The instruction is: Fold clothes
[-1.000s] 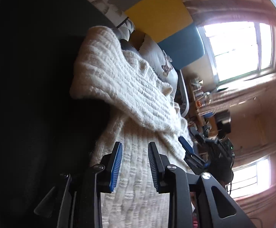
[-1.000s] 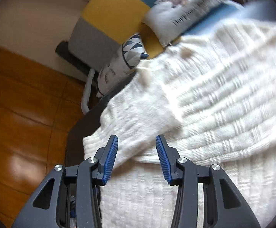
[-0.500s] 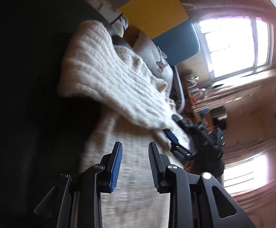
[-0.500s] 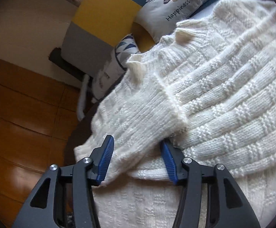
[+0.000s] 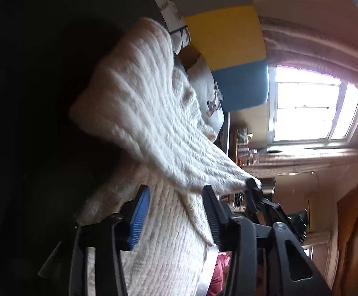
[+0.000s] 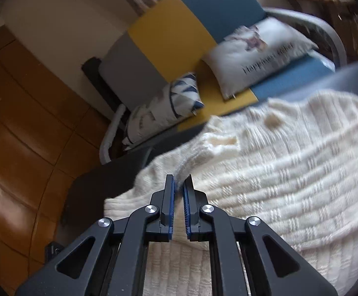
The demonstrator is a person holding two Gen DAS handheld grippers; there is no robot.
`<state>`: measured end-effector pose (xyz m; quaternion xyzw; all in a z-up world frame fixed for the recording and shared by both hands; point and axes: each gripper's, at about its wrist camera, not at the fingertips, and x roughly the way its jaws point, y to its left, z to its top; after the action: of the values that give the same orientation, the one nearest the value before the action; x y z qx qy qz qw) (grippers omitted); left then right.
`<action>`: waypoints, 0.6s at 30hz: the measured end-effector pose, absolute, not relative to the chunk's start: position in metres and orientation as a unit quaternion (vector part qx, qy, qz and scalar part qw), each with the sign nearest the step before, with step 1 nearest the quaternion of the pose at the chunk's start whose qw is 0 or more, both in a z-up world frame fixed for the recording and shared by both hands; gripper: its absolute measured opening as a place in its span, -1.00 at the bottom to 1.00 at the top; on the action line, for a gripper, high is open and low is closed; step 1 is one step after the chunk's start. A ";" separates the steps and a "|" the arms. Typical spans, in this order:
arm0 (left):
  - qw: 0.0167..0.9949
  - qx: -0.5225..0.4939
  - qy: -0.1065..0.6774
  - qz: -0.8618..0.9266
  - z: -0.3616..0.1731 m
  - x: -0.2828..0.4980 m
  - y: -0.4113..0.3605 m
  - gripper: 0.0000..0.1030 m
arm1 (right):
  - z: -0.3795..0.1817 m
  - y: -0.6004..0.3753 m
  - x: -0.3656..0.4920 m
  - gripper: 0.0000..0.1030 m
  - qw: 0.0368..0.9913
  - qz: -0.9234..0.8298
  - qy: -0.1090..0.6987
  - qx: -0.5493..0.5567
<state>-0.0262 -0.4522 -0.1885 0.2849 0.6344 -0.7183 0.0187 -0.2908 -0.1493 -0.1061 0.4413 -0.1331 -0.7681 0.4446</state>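
Indoors, left tongs [image 5: 176, 202] are opening over the sweater [image 6: 290, 172] on a dark table [image 6: 100, 180]; right tongs [image 6: 179, 185] pinch it.

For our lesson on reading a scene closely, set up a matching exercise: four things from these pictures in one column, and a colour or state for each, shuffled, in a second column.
Column one:
1. knitted sweater
2. right hand-held gripper
3. left hand-held gripper
4. lettered cushion

Column two:
A. jaws wide apart and opening, pressing on nothing
B. cream white, spread on a dark surface
C. lying on the blue part of the sofa seat
D. shut on a fold of knit

Pairs: 1-B, 2-D, 3-A, 4-C
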 end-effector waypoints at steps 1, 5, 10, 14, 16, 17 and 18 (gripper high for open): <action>0.021 0.281 0.637 -0.717 -0.187 -0.027 -0.453 -0.03 | -0.100 -0.150 -0.290 -0.86 0.449 -0.769 -0.129 0.436; 0.034 0.270 0.647 -0.713 -0.185 -0.031 -0.457 -0.03 | -0.071 -0.148 -0.288 -0.86 0.468 -0.771 -0.135 0.411; 0.040 0.270 0.663 -0.697 -0.187 -0.042 -0.458 -0.02 | -0.034 -0.150 -0.287 -0.86 0.489 -0.773 -0.132 0.382; 0.058 0.267 0.671 -0.689 -0.187 -0.058 -0.461 -0.02 | -0.015 -0.154 -0.285 -0.86 0.502 -0.773 -0.124 0.367; 0.085 0.269 0.671 -0.686 -0.188 -0.061 -0.466 -0.01 | -0.004 -0.152 -0.282 -0.86 0.508 -0.775 -0.122 0.355; 0.092 0.268 0.671 -0.685 -0.189 -0.061 -0.468 -0.01 | 0.001 -0.150 -0.281 -0.86 0.512 -0.775 -0.123 0.349; 0.098 0.267 0.668 -0.688 -0.188 -0.061 -0.471 -0.01 | 0.005 -0.148 -0.281 -0.86 0.514 -0.776 -0.125 0.344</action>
<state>-0.0609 -0.4709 -0.1877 0.2670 0.6681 -0.6875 0.0982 -0.2808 -0.1479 0.0054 0.3439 -0.1245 -0.7756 0.5145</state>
